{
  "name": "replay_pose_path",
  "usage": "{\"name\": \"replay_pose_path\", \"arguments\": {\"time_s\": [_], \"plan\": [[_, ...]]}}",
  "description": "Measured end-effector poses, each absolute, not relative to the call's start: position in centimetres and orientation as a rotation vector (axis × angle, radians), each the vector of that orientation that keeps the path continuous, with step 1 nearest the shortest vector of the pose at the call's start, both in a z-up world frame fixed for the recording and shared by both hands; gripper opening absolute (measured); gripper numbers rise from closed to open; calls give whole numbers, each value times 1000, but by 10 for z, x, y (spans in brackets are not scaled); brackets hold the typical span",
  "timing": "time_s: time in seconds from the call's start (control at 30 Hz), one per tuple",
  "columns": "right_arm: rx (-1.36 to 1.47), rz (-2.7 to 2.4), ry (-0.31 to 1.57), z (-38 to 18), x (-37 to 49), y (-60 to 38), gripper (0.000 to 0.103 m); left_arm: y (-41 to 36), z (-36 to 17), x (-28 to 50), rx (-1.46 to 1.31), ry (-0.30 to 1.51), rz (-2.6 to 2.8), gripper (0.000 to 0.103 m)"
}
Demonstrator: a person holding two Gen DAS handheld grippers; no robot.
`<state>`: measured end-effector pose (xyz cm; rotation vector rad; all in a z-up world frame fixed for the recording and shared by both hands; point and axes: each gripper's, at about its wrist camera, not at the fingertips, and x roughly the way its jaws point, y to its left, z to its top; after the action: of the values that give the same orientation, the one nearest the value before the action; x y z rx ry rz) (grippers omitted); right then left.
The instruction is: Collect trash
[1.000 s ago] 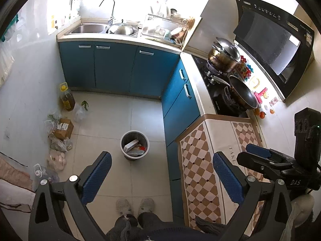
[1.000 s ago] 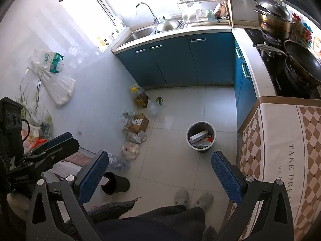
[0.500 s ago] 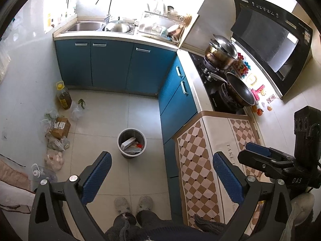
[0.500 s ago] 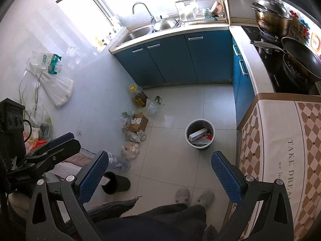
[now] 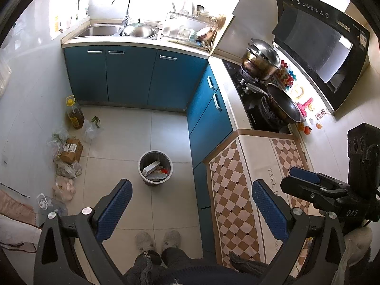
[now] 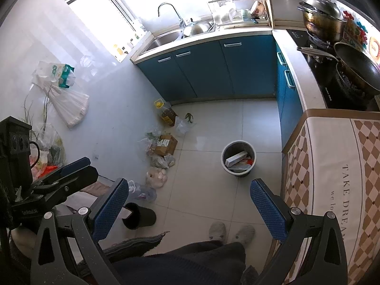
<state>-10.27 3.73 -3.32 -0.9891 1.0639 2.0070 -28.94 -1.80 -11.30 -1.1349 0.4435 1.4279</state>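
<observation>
While we hold both tools high above the kitchen floor, our left gripper [image 5: 190,207] has its blue pads spread wide with nothing between them, and our right gripper [image 6: 191,205] is spread just as wide and equally bare. Ahead of the left gripper and slightly toward its left finger stands the grey trash bin [image 5: 155,171] on the tiles, well below the fingertips; it holds a white carton and some wrappers. From the right gripper the same bin [image 6: 238,158] sits ahead, nearer its right finger. Farther left of both grippers, loose trash lies along the wall: a cardboard box [image 6: 166,144], crumpled plastic bags [image 6: 156,177], and an oil bottle [image 6: 165,111] beyond them. A black cup [image 6: 139,216] lies on its side just past the right gripper's left finger. To the right of both grippers runs the desk with its checkered cloth [image 5: 235,180], and a wok [image 5: 282,105] sits on the stove beyond. Our slippers [image 5: 158,239] show below, between the left gripper's fingers.
</observation>
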Motion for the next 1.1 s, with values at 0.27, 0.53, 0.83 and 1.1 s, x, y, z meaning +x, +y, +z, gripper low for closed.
{"name": "replay_pose_path", "arguments": {"time_s": [0.27, 0.53, 0.83, 1.1], "plan": [[-988, 2007, 1064, -33, -103, 38, 103, -17, -113, -290, -1132, 443, 1426, 103], [-989, 2007, 1062, -33, -103, 38, 103, -17, -113, -289, -1132, 444, 1428, 103], [-982, 2019, 1062, -27, -107, 42, 103, -17, -113, -288, -1120, 449, 1425, 103], [-982, 2029, 1061, -24, -109, 44, 103, -16, -113, -289, -1121, 448, 1423, 103]]}}
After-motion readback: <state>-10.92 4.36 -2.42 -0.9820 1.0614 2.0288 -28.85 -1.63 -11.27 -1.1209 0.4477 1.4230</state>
